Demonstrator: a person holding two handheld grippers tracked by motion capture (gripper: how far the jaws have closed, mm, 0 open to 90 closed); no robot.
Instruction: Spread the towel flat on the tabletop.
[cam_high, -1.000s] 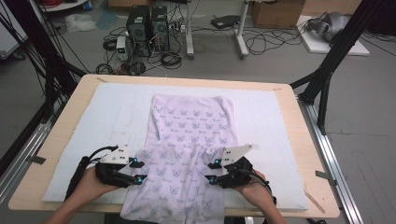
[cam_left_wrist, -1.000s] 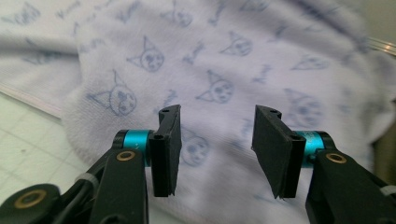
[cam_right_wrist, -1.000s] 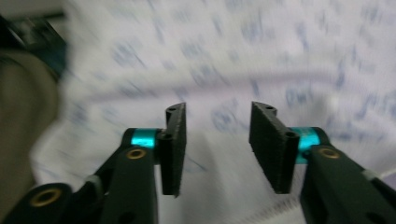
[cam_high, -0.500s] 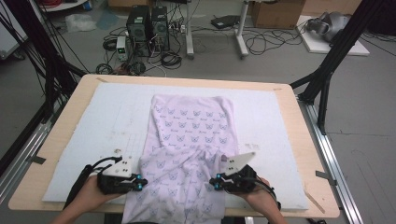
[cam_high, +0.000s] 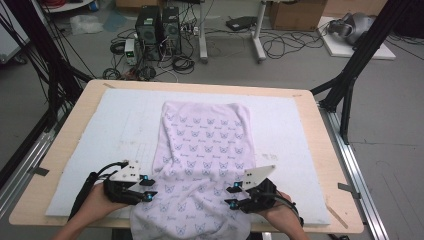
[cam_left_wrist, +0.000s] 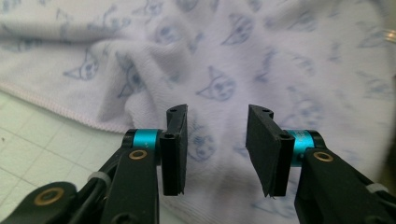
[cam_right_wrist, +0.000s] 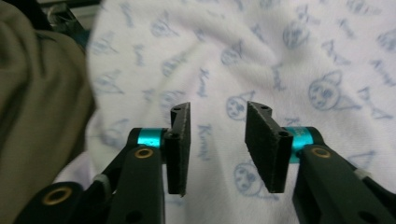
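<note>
On the bench (cam_high: 65, 165), a white mat (cam_high: 100, 130) covers most of the top. The left claw (cam_high: 149, 189) sits at the near left, at the left edge of the towel (cam_high: 205, 145), held in the person's left hand (cam_high: 95, 202). Its jaws have just been opening and now stand part open; in the left gripper view (cam_left_wrist: 215, 144) rumpled towel lies beyond the gap, with nothing pinched between the pads.

The towel, pale with small blue cat faces, lies lengthwise down the middle of the mat, flat at the far end, wrinkled at the near end and hanging over the bench's near edge.

The right claw (cam_high: 231, 196) rests at the towel's near right, in the right hand (cam_high: 280, 217). Its jaws too have just been opening and are part open, gripping nothing; the right gripper view (cam_right_wrist: 217, 144) shows printed cloth behind them.
</note>
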